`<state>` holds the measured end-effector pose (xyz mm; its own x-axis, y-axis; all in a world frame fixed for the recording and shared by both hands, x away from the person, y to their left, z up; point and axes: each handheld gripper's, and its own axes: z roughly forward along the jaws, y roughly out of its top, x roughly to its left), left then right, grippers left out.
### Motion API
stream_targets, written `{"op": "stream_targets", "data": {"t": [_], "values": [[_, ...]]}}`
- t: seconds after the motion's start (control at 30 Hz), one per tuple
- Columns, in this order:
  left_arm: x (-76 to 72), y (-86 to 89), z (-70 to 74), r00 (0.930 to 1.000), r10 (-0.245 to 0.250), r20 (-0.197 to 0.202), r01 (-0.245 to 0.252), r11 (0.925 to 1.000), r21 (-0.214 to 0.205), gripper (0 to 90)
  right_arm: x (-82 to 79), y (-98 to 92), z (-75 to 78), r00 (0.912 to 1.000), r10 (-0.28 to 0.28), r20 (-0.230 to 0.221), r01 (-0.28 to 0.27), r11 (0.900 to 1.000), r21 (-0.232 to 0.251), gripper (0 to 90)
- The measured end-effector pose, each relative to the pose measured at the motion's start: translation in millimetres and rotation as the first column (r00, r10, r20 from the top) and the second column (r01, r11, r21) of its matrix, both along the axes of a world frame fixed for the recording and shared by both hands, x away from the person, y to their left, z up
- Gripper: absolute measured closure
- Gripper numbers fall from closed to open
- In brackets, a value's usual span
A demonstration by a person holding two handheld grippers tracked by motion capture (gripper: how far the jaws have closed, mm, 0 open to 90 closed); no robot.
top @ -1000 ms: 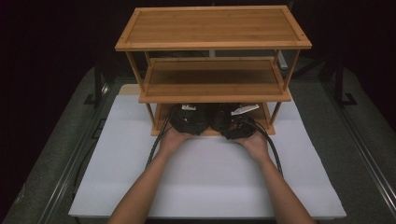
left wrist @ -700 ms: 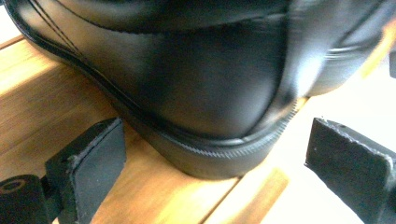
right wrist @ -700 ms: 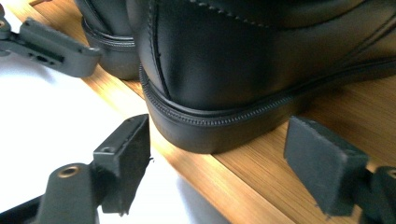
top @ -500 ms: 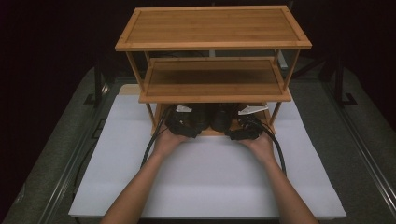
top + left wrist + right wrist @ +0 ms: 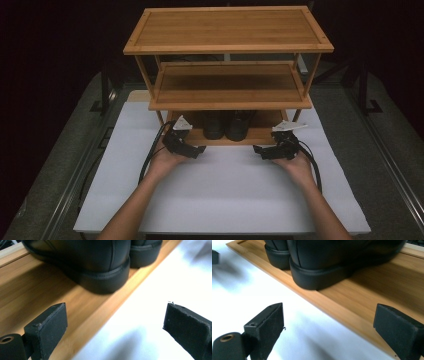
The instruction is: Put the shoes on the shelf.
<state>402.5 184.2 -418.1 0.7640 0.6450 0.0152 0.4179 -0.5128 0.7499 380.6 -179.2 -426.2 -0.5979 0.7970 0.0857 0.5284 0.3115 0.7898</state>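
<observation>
A three-tier rack (image 5: 227,95) is standing at the 12 o'clock end of the surface (image 5: 225,200). Two shoes (image 5: 226,125) are sitting side by side, touching, on its bottom shelf (image 5: 260,135), heels facing 6 o'clock. The left claw (image 5: 199,150) is hovering at the shoes' 8 o'clock, the right claw (image 5: 259,150) at their 4 o'clock, both just off the shelf's front edge.

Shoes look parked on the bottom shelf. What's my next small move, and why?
Probably draw both grippers straight back toward you. The black shoes stand side by side on the bottom shelf, and the left gripper and right gripper are open with nothing between their jaws, the right's having just opened.
</observation>
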Motion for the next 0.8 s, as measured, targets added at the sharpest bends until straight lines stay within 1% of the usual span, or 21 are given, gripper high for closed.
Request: {"op": "stream_targets", "data": {"t": [0.1,0.2,0.23,0.27,0.3,0.4,0.43,0.53,0.57,0.6,0.67,0.7,0.73,0.77,0.8], "values": [[-11.6,10.6,0.9,1.0000,0.001,0.003,-0.001,1.0000,0.009,4.8,-10.6,-10.2,0.5,0.9999,-0.011,0.009,0.011,0.9999,-0.001,9.3],[-25.3,24.1,1.4,0.9999,0.006,-0.010,-0.006,0.9998,0.017,4.8,-22.0,-20.1,-0.2,0.9996,-0.025,0.016,0.025,0.9997,-0.006,9.3],[-31.5,29.8,1.0,0.9999,0.012,-0.011,-0.012,0.9999,0.012,4.8,-25.8,-23.2,-0.1,0.9995,-0.029,0.009,0.029,0.9996,-0.006,9.3],[-35.4,33.2,0.8,0.9998,0.019,-0.012,-0.019,0.9998,0.008,4.8,-30.3,-27.7,-0.4,0.9994,-0.028,0.019,0.028,0.9996,-0.010,9.2],[-40.6,38.1,0.7,0.9996,0.025,-0.013,-0.025,0.9996,0.010,4.8,-33.0,-29.9,-0.3,0.9994,-0.029,0.017,0.029,0.9995,-0.009,9.3],[-53.9,53.3,0.4,0.9993,0.036,-0.010,-0.036,0.9990,0.027,4.8,-43.2,-38.1,-0.1,0.9992,-0.038,0.009,0.039,0.9989,-0.028,8.8],[-58.4,58.2,0.1,0.9991,0.041,-0.007,-0.041,0.9989,0.024,4.8,-47.3,-41.2,-0.3,0.9990,-0.043,0.015,0.043,0.9986,-0.029,8.9],[-71.6,73.6,0.1,0.9983,0.058,-0.003,-0.058,0.9977,0.036,4.9,-60.1,-51.7,-2.4,0.9985,-0.052,0.018,0.052,0.9983,-0.027,8.9],[-77.6,81.6,-0.2,0.9976,0.068,-0.006,-0.068,0.9972,0.031,4.9,-63.3,-53.9,-3.0,0.9983,-0.056,0.017,0.057,0.9981,-0.025,8.9],[-79.8,84.1,-0.4,0.9973,0.073,-0.008,-0.073,0.9970,0.026,4.9,-69.7,-58.9,-4.1,0.9980,-0.062,0.013,0.063,0.9977,-0.026,8.9],[-88.7,93.6,-1.4,0.9965,0.083,-0.010,-0.083,0.9964,0.017,4.9,-75.9,-63.8,-5.5,0.9976,-0.069,0.008,0.070,0.9974,-0.021,8.9],[-95.3,100.1,-2.7,0.9961,0.088,-0.006,-0.088,0.9958,0.026,4.9,-79.9,-67.2,-6.5,0.9972,-0.074,0.004,0.074,0.9969,-0.027,8.9],[-97.5,102.2,-3.1,0.9959,0.090,-0.006,-0.090,0.9955,0.031,4.9,-85.9,-71.8,-8.2,0.9966,-0.083,0.002,0.083,0.9960,-0.033,8.9],[-102.7,107.3,-4.6,0.9951,0.099,-0.004,-0.098,0.9943,0.040,4.9,-92.5,-76.9,-10.2,0.9956,-0.094,-0.001,0.093,0.9948,-0.041,8.9],[-105.6,110.5,-5.4,0.9949,0.101,-0.004,-0.101,0.9939,0.044,4.9,-92.5,-76.9,-10.2,0.9956,-0.094,-0.001,0.093,0.9948,-0.041,8.9]]}}
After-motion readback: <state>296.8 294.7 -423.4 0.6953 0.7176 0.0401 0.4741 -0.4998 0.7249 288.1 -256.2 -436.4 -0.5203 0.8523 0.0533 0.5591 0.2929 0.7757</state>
